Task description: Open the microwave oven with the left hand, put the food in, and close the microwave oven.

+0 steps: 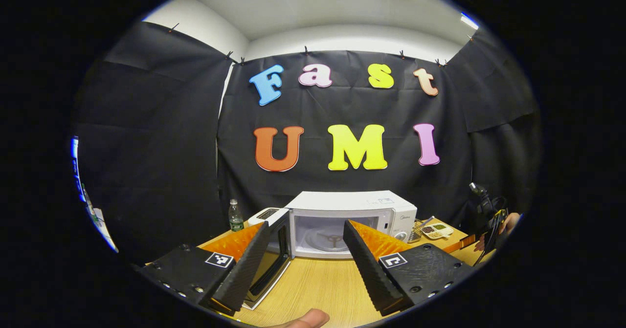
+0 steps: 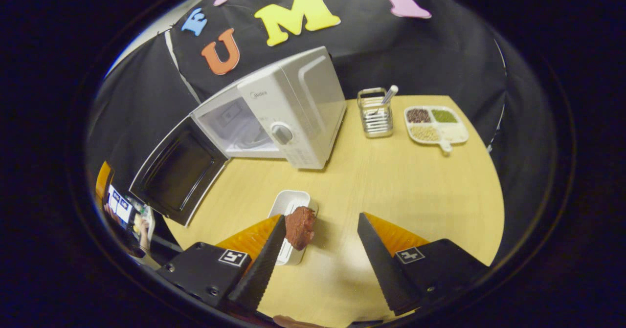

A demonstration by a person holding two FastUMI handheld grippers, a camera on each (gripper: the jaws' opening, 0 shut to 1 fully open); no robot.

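Microwave [image 2: 274, 118] at upper centre of the right gripper view, door [image 2: 178, 176] swung open. Food [image 2: 299, 228] sits on a white tray [image 2: 291, 206] low centre on the worktop [image 2: 415, 186], just beside the left finger of the right gripper [image 2: 320, 250], whose fingers are spread and empty. Left gripper [image 1: 305, 259] likewise spread, empty. The food looks soft and the tray light but stiff: hold the tray's rim.

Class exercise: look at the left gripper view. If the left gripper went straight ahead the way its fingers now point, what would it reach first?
Probably the microwave's open cavity: the left gripper points over bare table at the turntable inside. The open door stands just left of that line, though depth is hard to judge.
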